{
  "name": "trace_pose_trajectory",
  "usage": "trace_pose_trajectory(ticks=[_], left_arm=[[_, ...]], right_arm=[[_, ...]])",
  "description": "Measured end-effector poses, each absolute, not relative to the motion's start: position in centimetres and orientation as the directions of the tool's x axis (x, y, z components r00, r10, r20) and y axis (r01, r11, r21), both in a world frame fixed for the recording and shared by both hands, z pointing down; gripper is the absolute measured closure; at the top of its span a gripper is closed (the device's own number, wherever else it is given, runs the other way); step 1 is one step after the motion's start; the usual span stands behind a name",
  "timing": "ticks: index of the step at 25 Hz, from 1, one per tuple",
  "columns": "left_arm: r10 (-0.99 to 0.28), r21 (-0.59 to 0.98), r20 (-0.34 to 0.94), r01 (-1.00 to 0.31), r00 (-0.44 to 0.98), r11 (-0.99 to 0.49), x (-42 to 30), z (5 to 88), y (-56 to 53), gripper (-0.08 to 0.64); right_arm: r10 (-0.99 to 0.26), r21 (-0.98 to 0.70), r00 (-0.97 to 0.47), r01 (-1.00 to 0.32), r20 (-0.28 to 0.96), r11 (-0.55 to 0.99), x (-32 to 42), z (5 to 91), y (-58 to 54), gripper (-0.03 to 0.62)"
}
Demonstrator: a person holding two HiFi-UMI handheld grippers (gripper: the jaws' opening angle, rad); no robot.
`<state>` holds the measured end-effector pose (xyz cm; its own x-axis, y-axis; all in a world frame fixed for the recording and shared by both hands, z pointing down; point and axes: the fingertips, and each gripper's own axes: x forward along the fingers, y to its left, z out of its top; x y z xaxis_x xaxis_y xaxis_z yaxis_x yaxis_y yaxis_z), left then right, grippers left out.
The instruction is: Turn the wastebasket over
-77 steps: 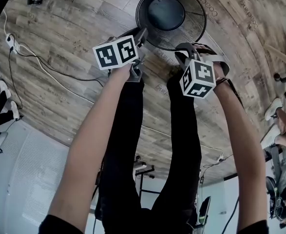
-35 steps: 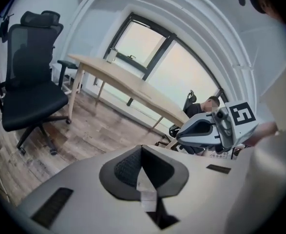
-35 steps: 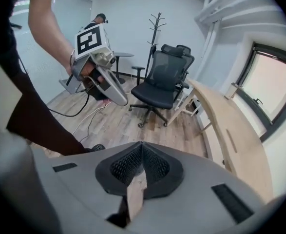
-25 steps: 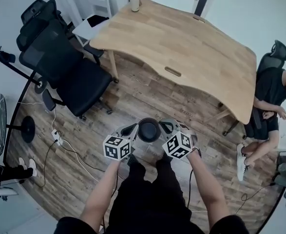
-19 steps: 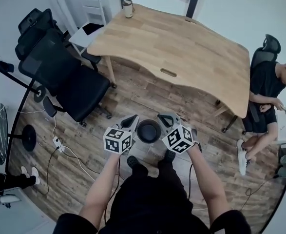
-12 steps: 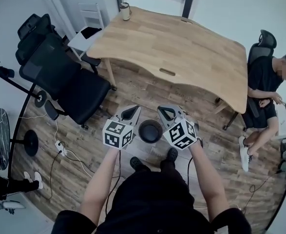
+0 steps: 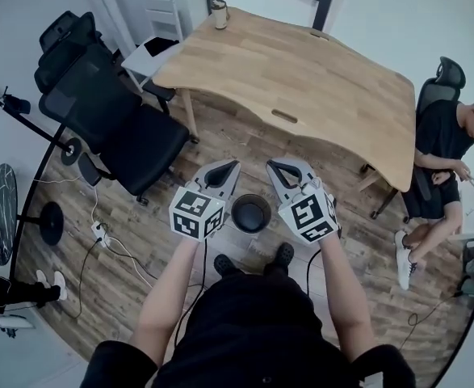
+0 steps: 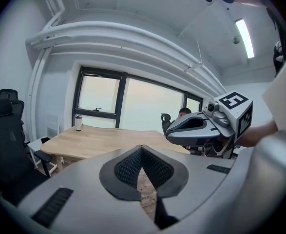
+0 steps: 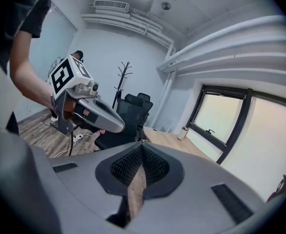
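**Basket on floor, both tools clear of it**

The wastebasket (image 7: 250, 213) stands on the wood floor (image 7: 132, 273), just ahead of the person's feet. Which end is up is unclear from above. The left gripper (image 7: 228, 166) and right gripper (image 7: 274, 166) flank it, jaws closed and empty. The turn looks finished.

Wood-plank floor (image 7: 107, 289), light wooden desk (image 7: 301, 71) upper centre, black office chairs (image 7: 119, 120) upper left, white walls (image 7: 398, 14), wide window (image 8: 133, 108), ceiling strip light (image 8: 244, 37) lit.
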<state>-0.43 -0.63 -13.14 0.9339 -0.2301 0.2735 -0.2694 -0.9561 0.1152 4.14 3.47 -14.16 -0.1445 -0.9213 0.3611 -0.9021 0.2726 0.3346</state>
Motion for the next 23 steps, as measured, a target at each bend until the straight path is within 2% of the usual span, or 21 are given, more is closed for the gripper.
trace_pose_trajectory(ticks=[23], left_arm=[[-0.259,0.123,0.282,-0.302,0.924,-0.945,-1.2,-13.2,0.5,0.544]], right_arm=[[-0.914,0.313,-0.200,-0.896,0.352,0.316,3.6,-14.9,3.3,0.560]])
